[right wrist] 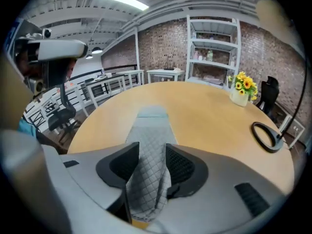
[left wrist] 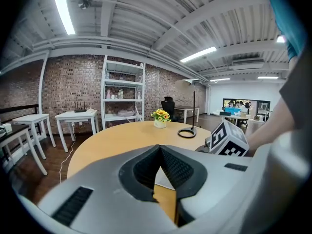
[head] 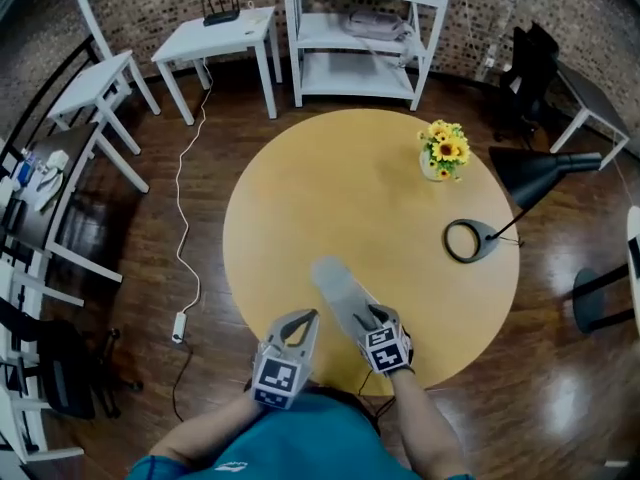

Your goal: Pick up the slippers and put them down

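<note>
Left tongs [head: 306, 320] hovered shut and empty at the worktop's [head: 340, 178] six o'clock edge. Right tongs [head: 366, 320] stood wide around the grey slipper [head: 335, 280], apparently set down there; no second slipper showed.

Round wooden desk [head: 330, 188] with a pale top. Near its front edge a grey quilted slipper [head: 338, 288] lies on it, toe pointing in toward the middle. At the far right stands a small pot of yellow flowers [head: 443, 153]. Nearer on that side rests a black ring-shaped lamp base [head: 470, 240], well apart from the slipper.
</note>
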`<action>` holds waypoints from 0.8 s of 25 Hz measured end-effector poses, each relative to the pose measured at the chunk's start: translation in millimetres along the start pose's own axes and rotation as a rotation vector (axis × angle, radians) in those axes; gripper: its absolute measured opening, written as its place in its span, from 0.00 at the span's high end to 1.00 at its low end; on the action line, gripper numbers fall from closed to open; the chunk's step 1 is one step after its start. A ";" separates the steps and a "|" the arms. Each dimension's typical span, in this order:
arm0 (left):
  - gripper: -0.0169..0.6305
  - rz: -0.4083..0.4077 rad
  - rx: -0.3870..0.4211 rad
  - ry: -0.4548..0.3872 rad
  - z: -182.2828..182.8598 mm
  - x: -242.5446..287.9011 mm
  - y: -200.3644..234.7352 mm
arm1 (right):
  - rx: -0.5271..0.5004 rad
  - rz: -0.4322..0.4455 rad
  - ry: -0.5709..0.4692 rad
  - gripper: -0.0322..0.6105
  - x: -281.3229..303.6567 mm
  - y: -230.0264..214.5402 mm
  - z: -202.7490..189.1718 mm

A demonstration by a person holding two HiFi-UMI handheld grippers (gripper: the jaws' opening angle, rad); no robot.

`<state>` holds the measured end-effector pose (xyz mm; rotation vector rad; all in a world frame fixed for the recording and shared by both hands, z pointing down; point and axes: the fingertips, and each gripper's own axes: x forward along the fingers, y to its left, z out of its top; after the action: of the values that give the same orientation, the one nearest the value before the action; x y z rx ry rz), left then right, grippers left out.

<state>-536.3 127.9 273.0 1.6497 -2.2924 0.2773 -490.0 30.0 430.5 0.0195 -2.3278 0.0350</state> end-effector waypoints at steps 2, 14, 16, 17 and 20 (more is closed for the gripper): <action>0.96 0.019 0.007 0.010 -2.3 -0.3 -0.2 | -0.026 0.024 0.036 0.64 12.1 3.9 -7.5; 0.96 -0.107 0.049 0.020 -3.7 9.7 -17.0 | 0.107 -0.080 -0.108 0.91 -30.4 8.4 17.0; 0.96 -0.157 0.061 0.008 -2.6 11.3 -27.0 | 0.179 -0.145 -0.165 0.91 -55.9 0.9 19.8; 0.96 -0.180 0.066 0.001 -4.0 11.5 -32.9 | 0.211 -0.178 -0.193 0.91 -69.5 -1.9 18.7; 0.96 -0.248 0.069 0.002 -16.5 9.0 -52.4 | 0.297 -0.273 -0.253 0.91 -108.0 -4.2 2.3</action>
<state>-487.2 108.6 290.6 1.9429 -2.0696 0.3025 -417.4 26.1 350.6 0.5160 -2.5296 0.2534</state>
